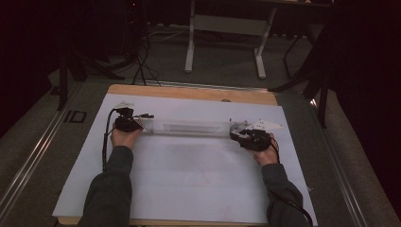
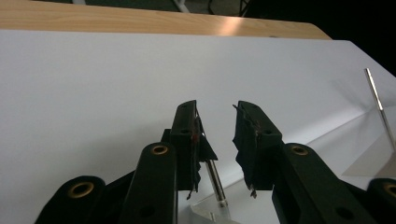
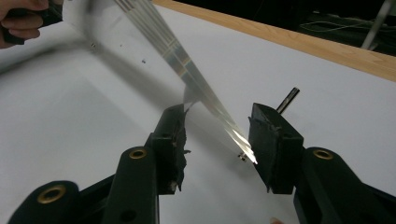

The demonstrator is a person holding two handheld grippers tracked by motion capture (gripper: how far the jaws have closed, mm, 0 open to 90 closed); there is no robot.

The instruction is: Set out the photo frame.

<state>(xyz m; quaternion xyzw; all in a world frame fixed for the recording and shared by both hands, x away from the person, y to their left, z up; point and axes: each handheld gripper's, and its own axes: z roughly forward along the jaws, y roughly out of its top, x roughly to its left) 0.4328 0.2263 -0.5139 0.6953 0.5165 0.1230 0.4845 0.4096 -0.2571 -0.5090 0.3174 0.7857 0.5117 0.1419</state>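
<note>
Evidently the step in hand is the setting-down, or the taking-up, of a long clear plastic panel with thin metal pins at its ends (image 1: 189, 127), which lies lengthwise across the white sheet (image 1: 189, 184) that covers the wooden counter (image 1: 189, 92), stretched between the two hands. The left hand-held gripper (image 1: 126, 124) sits at the panel's left end; in the left gripper view its black jaws stand partly apart, with one metal pin (image 2: 215, 181) and a clear corner low between them, just beside the left pad, and the pads do not seem to press on it. The right hand-held gripper (image 1: 248, 137) is at the panel's right end; in the right gripper view its jaws gape fairly wide, the panel's bright edge (image 3: 201, 91) runs between them without being clamped, and a second pin (image 3: 288, 100) juts up beyond the right jaw. Neither tool, as I judge it, has a firm hold. If the panel is to be lifted next, both pairs of jaws must close squarely on its ends at the same time, since a thin, slick sheet could slip or flex. Beyond the counter lie a grey carpeted floor (image 1: 28, 142), dark surroundings, and the white legs of another table (image 1: 190, 47).
</note>
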